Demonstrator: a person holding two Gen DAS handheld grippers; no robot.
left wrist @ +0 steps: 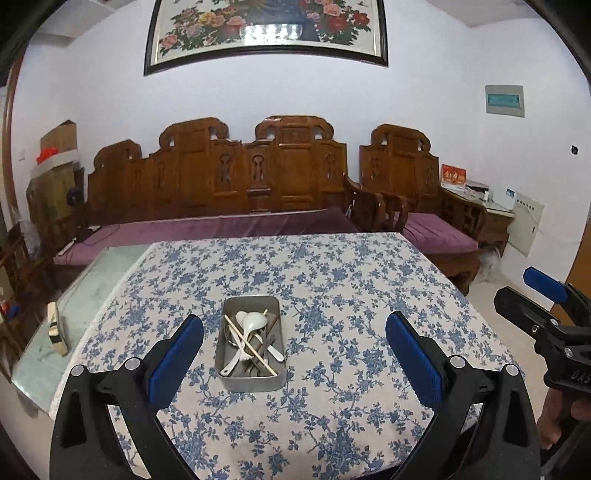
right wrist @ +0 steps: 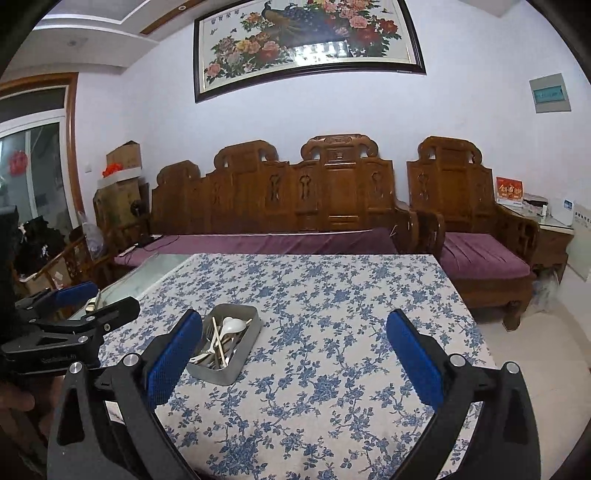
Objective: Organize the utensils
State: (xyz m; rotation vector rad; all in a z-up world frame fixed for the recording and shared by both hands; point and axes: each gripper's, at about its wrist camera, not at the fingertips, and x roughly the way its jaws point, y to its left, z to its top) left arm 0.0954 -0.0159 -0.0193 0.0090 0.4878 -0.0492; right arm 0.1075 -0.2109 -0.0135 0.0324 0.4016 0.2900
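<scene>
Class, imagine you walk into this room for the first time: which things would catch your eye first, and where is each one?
Probably the metal tray in the middle of the blue-flowered tablecloth, filled with a jumble of white spoons, chopsticks and other utensils. Behind the table, a carved wooden sofa with purple cushions lines the wall, under a large flower painting. Nearest the viewer, the left gripper and right gripper hang open above the cloth.
</scene>
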